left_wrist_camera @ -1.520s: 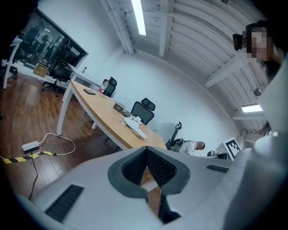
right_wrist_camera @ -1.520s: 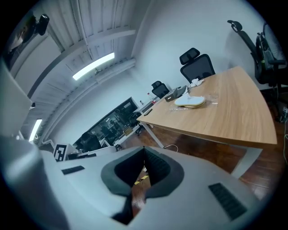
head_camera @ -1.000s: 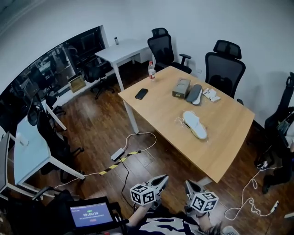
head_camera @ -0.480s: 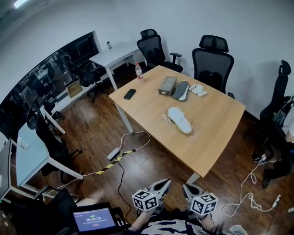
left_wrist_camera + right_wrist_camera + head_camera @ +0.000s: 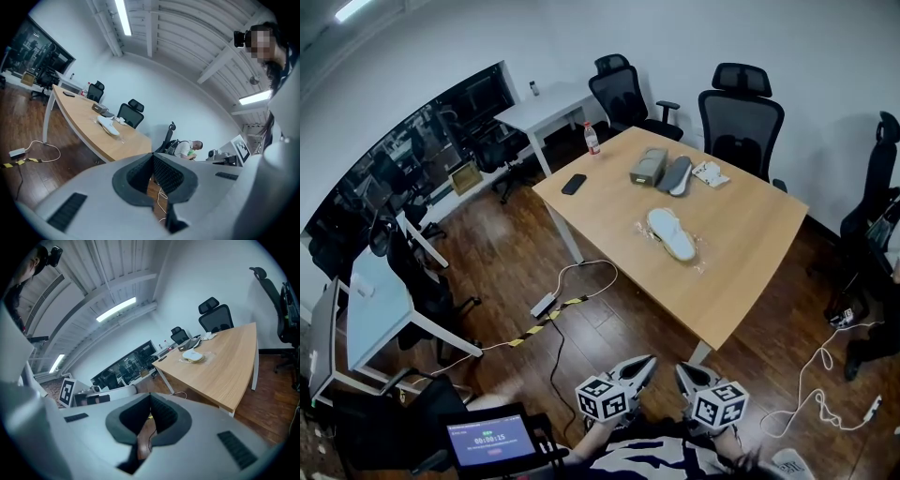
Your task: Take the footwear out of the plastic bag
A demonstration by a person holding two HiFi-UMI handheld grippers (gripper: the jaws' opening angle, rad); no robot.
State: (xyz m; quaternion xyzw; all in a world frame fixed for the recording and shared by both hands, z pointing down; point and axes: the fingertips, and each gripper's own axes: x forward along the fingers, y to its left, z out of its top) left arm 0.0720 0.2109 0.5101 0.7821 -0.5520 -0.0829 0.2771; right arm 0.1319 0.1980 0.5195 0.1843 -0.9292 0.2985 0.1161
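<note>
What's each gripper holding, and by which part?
Nothing. The left gripper and right gripper are both shut and empty. The shoe lies on the table, away from both.

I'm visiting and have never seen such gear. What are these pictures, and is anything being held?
No robot here: a person holds a two-fingered claw tool in each hand. The wide room picture comes from a camera on the person's head, looking down; the left claw and right claw show at its bottom. The other two pictures come from cameras riding on each claw. Both claws are shut and empty, well short of the table. On it are a white shoe in a clear plastic bag, a phone and a bottle.
</note>
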